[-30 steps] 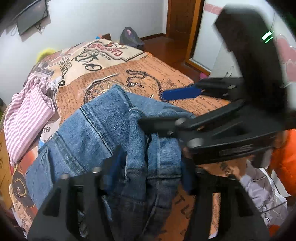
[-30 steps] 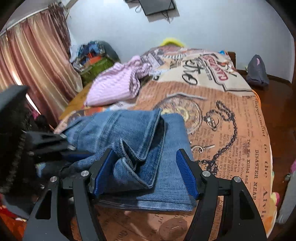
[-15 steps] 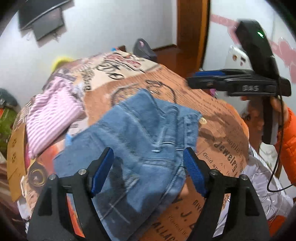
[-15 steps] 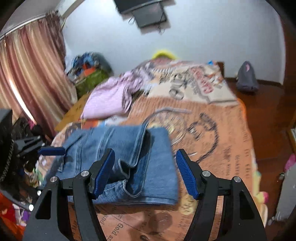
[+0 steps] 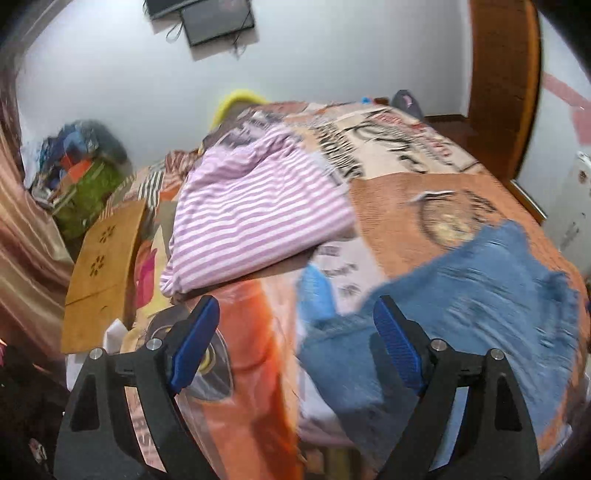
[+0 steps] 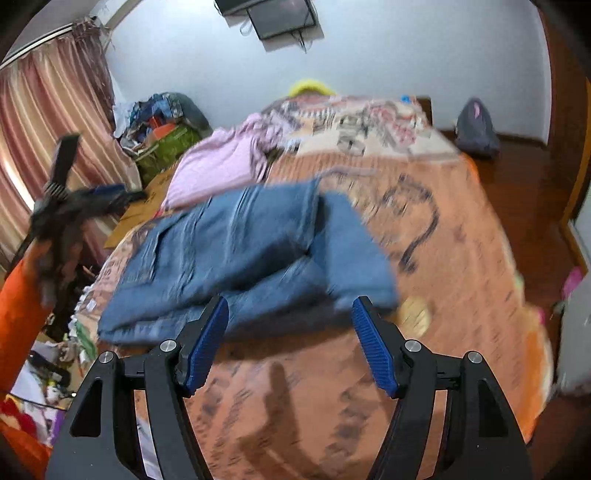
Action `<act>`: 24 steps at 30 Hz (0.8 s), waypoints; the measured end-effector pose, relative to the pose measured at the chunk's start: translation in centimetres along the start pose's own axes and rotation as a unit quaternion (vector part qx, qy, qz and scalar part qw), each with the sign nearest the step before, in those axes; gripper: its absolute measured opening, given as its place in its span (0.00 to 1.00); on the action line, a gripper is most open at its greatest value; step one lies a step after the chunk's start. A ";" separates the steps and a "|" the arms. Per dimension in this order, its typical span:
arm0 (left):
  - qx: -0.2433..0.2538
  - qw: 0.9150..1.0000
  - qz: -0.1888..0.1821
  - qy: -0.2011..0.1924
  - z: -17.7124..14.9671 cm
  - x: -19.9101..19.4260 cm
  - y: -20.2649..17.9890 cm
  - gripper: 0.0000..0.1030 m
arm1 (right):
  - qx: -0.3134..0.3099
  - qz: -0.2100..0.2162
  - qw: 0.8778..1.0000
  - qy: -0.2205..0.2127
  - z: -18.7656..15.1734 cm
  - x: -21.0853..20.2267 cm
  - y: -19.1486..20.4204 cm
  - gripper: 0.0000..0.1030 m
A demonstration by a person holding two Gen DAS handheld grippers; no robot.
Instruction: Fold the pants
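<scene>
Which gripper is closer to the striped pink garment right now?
Left. The left gripper hangs open just before the striped pink garment; the right gripper sits behind the jeans, farther off.

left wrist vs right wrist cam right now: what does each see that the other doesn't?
Left wrist only: the stripes on the pink garment read clearly, a tan cardboard panel beside the bed, and the open left gripper over the bed's near edge, nothing between its fingers.

Right wrist only: the whole folded jeans in a bundle, the backpack on the wood floor, and the open right gripper, nothing held.

Both: the jeans, the pink garment, the printed bedspread, the wall TV, the corner clutter pile. Both views are motion-blurred.
</scene>
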State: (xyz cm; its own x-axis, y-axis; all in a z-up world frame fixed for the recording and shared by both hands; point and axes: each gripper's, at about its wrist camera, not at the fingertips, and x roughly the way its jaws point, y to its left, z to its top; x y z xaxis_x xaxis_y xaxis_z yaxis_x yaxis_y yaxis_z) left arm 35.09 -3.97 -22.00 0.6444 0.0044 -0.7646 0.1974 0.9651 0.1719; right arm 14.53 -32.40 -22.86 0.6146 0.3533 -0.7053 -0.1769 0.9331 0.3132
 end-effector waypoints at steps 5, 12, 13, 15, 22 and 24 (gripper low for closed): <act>0.003 0.998 -0.023 0.051 0.8 6.8 1.1 0.83 | 0.045 0.009 0.999 0.029 -2.4 2.2 1.5 0.64; -0.029 0.992 -0.107 0.067 -2.6 8.2 2.2 0.81 | 0.060 -0.022 0.997 0.043 -1.7 4.4 1.1 0.64; -0.043 0.989 -0.122 0.078 -3.2 7.9 2.6 0.80 | 0.057 -0.022 0.997 0.046 -1.5 4.7 1.0 0.64; -0.044 0.988 -0.123 0.080 -4.2 7.1 2.7 0.80 | 0.046 -0.022 0.997 0.049 -0.8 5.3 0.9 0.64; -0.028 0.992 -0.090 0.079 -8.7 2.1 1.6 0.79 | 0.024 -0.016 0.998 0.051 2.0 8.1 -1.9 0.64; -0.035 0.991 -0.099 0.079 -9.9 0.5 1.3 0.79 | 0.019 -0.021 0.998 0.049 2.7 8.4 -2.4 0.64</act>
State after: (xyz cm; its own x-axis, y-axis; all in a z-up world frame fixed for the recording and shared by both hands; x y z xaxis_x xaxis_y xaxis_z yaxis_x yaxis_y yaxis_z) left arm 28.34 -0.16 -28.27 0.4729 -0.1516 -0.8680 0.2536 0.9668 -0.0307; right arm 22.21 -31.84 -27.87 0.5420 0.3197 -0.7772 -0.1215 0.9449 0.3039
